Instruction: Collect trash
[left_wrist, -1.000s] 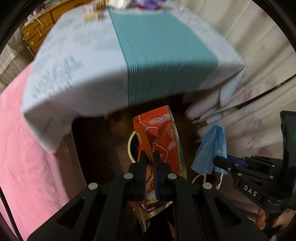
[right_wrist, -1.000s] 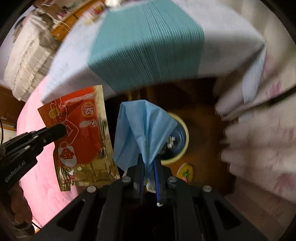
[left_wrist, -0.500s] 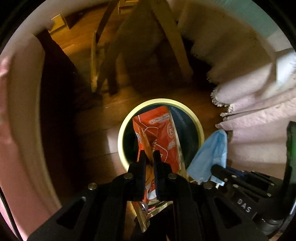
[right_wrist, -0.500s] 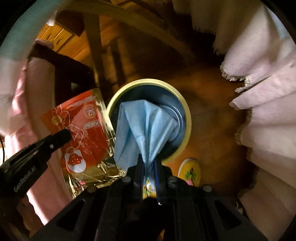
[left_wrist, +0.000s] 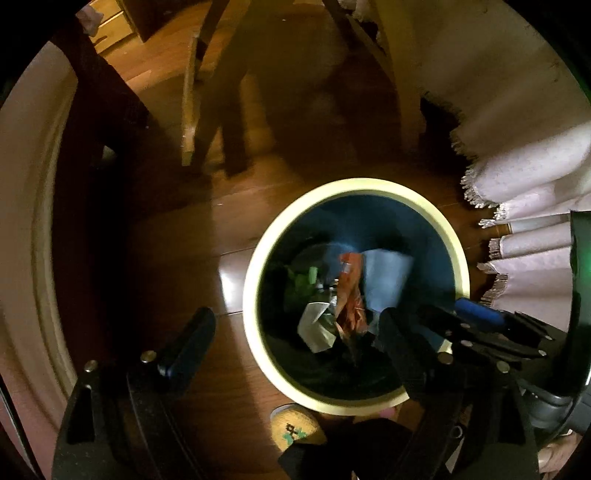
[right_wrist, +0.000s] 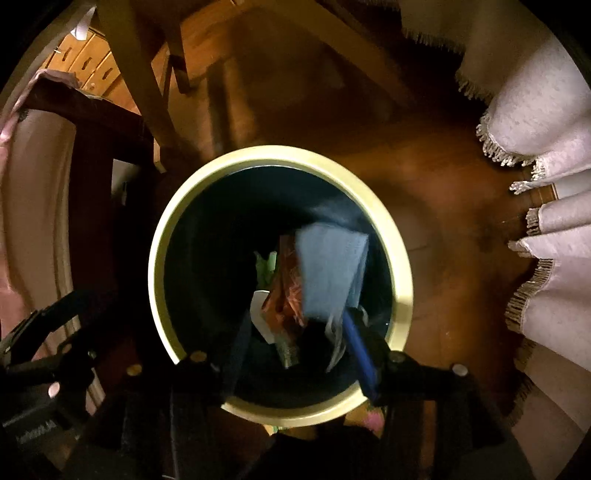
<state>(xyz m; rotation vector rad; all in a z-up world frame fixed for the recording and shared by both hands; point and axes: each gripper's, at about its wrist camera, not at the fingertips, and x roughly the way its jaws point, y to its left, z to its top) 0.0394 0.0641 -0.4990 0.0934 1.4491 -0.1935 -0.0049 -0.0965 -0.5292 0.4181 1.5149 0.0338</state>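
Observation:
A round trash bin with a pale yellow rim (left_wrist: 255, 258) (right_wrist: 155, 254) and dark blue inside stands on the wooden floor. The red snack wrapper (left_wrist: 349, 295) (right_wrist: 286, 291) and the blue face mask (left_wrist: 384, 280) (right_wrist: 330, 273) are inside the bin, loose and blurred, among other scraps. My left gripper (left_wrist: 295, 325) is open and empty above the bin's left part. My right gripper (right_wrist: 295, 328) is open and empty above the bin; it also shows at the right of the left wrist view (left_wrist: 476, 325).
Wooden table or chair legs (left_wrist: 192, 110) (right_wrist: 144, 85) stand behind the bin. A white fringed cloth (left_wrist: 517, 166) (right_wrist: 546, 206) hangs at the right. A yellow slipper (left_wrist: 295, 432) lies on the floor in front of the bin. A pale curved surface (left_wrist: 22, 221) is at the left.
Both grippers have opened. The red wrapper and the blue mask have left the fingers and dropped into the bin. The bin looks larger and closer.

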